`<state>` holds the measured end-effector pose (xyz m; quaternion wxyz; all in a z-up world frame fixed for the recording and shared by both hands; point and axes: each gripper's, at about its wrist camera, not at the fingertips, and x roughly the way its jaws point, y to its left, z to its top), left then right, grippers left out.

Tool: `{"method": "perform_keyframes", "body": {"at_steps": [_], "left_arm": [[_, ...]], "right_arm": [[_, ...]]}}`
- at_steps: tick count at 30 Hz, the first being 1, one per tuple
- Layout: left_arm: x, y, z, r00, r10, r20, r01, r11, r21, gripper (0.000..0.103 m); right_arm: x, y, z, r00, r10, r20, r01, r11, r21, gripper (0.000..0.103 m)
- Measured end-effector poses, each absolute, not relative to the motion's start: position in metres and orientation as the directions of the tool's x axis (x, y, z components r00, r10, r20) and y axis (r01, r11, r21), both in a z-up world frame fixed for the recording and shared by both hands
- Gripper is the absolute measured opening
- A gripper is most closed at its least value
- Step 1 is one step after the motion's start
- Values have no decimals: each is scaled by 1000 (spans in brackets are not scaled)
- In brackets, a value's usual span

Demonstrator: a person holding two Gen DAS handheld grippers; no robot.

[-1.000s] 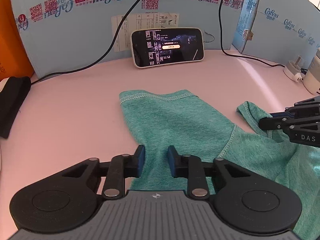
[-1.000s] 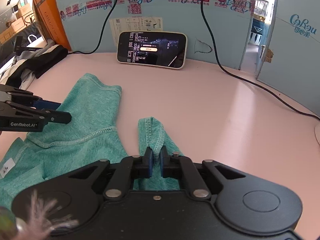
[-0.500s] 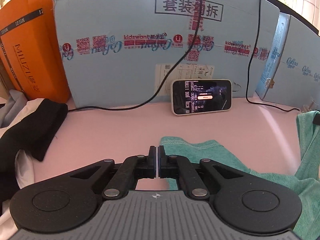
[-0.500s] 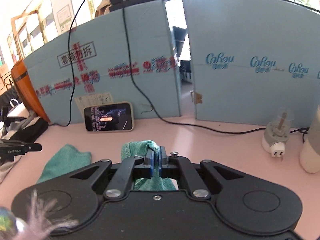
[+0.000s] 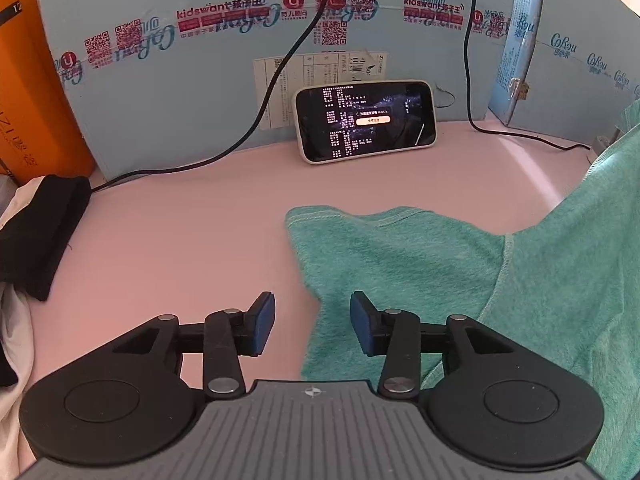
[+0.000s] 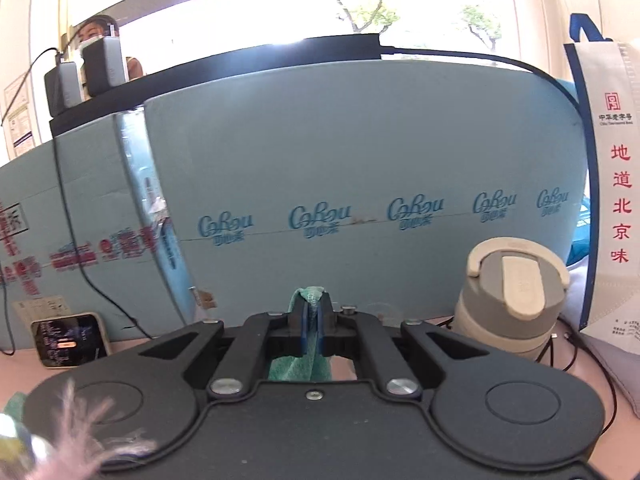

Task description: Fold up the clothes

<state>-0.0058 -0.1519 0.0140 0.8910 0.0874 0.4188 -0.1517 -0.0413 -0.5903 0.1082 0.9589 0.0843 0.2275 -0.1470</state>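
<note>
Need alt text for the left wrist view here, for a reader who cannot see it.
The left claw is open over a pink table, its right finger against the edge of a teal shirt that rises off the table at right. Behind, a lit phone leans on a blue board; dark clothes lie at left.

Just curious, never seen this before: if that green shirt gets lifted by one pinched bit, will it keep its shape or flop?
Probably flop: the green shirt already drapes and wrinkles from where the right hand-held gripper pinches it. It likely feels light, since a small fold between the pads holds it. Its fuzzy knit probably won't slip.
</note>
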Motion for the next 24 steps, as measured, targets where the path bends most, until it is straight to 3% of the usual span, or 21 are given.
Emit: {"method": "perform_keyframes", "body": {"at_steps": [7, 13, 15, 17, 21, 24], "left_arm": [[-6, -155, 7, 594, -171, -786, 338, 940, 50, 47], [-18, -152, 8, 568, -194, -800, 368, 929, 35, 64], [-24, -149, 7, 562, -196, -803, 373, 927, 35, 78], [-32, -144, 6, 557, -196, -807, 374, 927, 33, 80], [-53, -128, 4, 529, -217, -820, 360, 933, -15, 82], [-74, -115, 5, 521, -237, -820, 347, 936, -50, 84]], "right_arm": [[-9, -600, 78, 795, -260, -548, 351, 934, 65, 9], [-5, -604, 59, 752, -205, -627, 343, 933, 106, 11], [-19, -604, 64, 763, -182, -620, 311, 944, 106, 11], [-37, -603, 71, 780, -158, -606, 274, 956, 103, 19], [-74, -601, 85, 809, -109, -577, 200, 975, 96, 46], [-105, -594, 90, 824, -70, -563, 152, 983, 101, 50]]}}
